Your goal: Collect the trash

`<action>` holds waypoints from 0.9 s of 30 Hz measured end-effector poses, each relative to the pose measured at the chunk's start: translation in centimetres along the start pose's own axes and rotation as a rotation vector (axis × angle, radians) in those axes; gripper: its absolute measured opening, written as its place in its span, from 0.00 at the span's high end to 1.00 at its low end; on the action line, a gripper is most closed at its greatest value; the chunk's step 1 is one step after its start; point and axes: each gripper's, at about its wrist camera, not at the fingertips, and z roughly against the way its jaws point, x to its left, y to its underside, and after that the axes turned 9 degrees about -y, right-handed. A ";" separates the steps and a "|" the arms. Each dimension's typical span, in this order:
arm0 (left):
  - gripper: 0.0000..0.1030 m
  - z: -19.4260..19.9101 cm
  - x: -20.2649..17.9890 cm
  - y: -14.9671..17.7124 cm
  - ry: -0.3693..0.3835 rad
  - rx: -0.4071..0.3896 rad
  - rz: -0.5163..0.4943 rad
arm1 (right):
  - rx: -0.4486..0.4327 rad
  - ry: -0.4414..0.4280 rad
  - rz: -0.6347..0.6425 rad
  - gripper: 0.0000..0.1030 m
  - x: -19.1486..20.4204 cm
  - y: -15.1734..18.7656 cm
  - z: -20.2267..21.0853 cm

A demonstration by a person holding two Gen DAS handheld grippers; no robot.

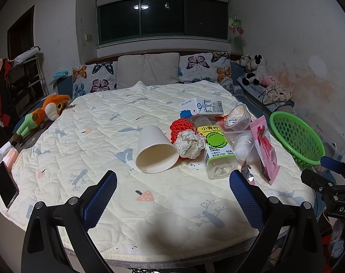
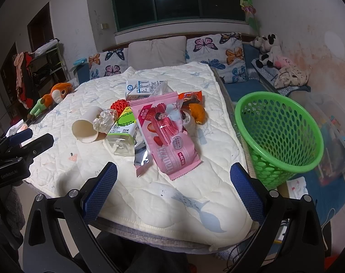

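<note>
Green perforated basket (image 2: 279, 136), pink snack wrapper (image 2: 170, 134), cream paper cup (image 1: 155, 152), butterfly-print pillows (image 1: 93, 77).

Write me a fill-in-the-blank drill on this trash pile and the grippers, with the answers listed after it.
1. The white paper cup lies on its ____.
2. The perforated plastic basket beside the quilted bed cover is ____ in colour.
3. The left gripper and the right gripper both stand ____, holding nothing.
4. The crumpled paper ball touches the cup and the clear bottle with the yellow-____ label.

Answers: side; green; open; green

Left gripper (image 1: 173, 190) and right gripper (image 2: 173, 187), fingers wide apart, empty.
</note>
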 end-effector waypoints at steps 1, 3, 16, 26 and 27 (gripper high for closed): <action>0.07 0.0 0.0 0.0 0.000 0.000 0.000 | 0.000 0.000 0.000 0.04 0.0 0.0 0.0; 0.07 0.0 -0.1 0.0 -0.001 0.001 0.002 | 0.001 -0.001 0.000 0.04 0.0 0.0 0.0; 0.07 -0.1 0.1 0.1 0.001 0.002 0.001 | 0.008 0.000 -0.004 0.04 0.0 0.1 -0.5; 0.07 -0.4 0.0 0.6 0.000 0.008 0.004 | 0.015 -0.002 -0.002 0.04 0.0 0.1 -0.7; 0.07 -0.5 0.0 0.6 0.000 0.009 0.005 | 0.014 -0.001 -0.002 0.04 0.0 0.1 -0.7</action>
